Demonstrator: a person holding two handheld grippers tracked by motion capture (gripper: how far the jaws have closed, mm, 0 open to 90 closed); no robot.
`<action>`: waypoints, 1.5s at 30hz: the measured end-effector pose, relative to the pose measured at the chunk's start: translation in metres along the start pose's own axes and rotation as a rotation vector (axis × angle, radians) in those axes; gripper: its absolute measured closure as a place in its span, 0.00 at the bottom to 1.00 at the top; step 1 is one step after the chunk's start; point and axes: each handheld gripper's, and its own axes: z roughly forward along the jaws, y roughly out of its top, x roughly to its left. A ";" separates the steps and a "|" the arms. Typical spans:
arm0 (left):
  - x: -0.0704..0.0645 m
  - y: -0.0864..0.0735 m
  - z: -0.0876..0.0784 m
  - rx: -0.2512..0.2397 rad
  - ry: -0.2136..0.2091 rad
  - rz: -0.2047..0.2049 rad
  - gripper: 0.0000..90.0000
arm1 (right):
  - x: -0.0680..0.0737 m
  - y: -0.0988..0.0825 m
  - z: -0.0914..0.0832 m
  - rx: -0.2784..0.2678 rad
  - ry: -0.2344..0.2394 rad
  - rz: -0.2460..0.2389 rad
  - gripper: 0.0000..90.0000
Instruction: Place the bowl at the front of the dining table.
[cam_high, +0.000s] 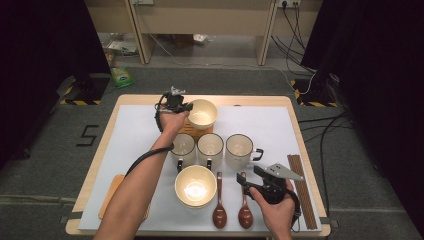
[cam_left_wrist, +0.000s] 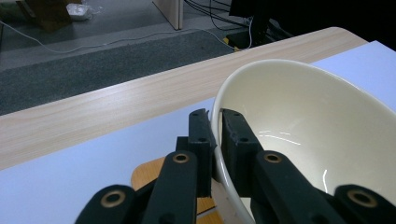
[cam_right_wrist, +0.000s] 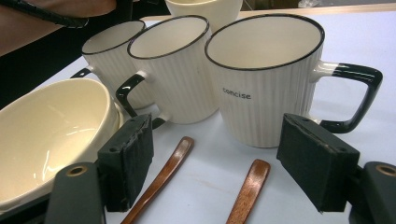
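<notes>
With the arm stretched forward, the left gripper (cam_left_wrist: 214, 122) pinches the far bowl's (cam_left_wrist: 299, 116) rim, while the right gripper (cam_right_wrist: 215, 161) gapes before the "concise" mug (cam_right_wrist: 261, 79).

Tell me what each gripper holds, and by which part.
The left gripper clamps the far cream bowl by its rim, one jaw inside, one outside. The right gripper is open, holding nothing.

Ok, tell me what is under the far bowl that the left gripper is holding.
A wooden coaster shows under the tilted far bowl, which the left hand-held gripper clamps by the rim. Most of the coaster is covered by the bowl and the jaws.
</notes>
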 end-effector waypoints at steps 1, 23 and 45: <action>0.000 0.000 0.000 0.001 0.000 0.000 0.91 | 0.000 0.000 0.000 0.001 -0.001 0.001 0.30; 0.004 -0.002 0.007 0.028 0.003 -0.006 0.91 | -0.001 0.000 0.000 0.000 -0.002 0.000 0.30; 0.005 -0.003 0.014 0.035 0.006 -0.011 0.91 | -0.001 -0.001 0.002 0.005 -0.002 -0.002 0.30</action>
